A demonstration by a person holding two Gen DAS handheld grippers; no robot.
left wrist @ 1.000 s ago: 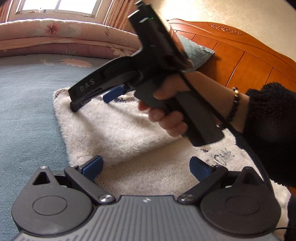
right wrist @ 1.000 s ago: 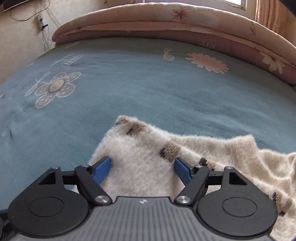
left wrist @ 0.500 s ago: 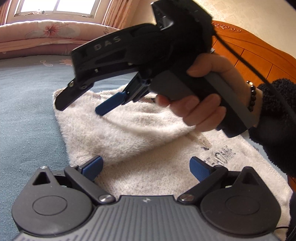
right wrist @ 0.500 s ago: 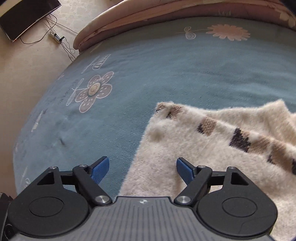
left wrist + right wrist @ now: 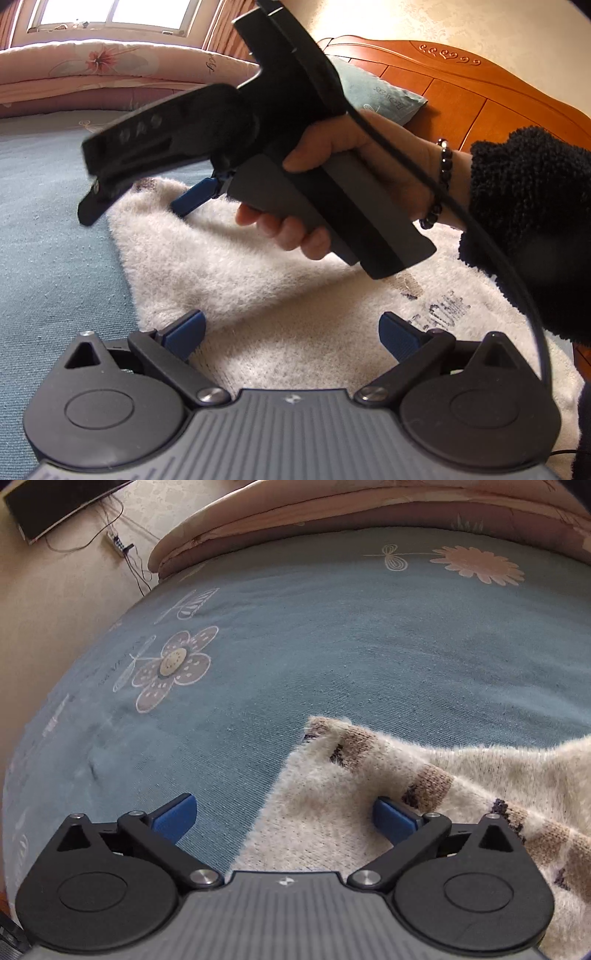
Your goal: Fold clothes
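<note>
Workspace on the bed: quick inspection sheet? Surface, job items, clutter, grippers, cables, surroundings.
Surface: blue-grey bedspread with flower prints, mostly bare.
Job's things: one fluffy cream knitted garment with brown and dark blocks, lying flat, partly folded; a corner points onto the spread.
Clutter: teal printed pillow by the headboard.
Grippers: left gripper open over the garment, holding nothing; right gripper open above the garment's edge, in a hand with a bead bracelet.
Cables: black cable trailing from the right gripper; wires and a power strip on the floor.
Surroundings: orange wooden headboard, rolled pink floral quilt, window.
</note>
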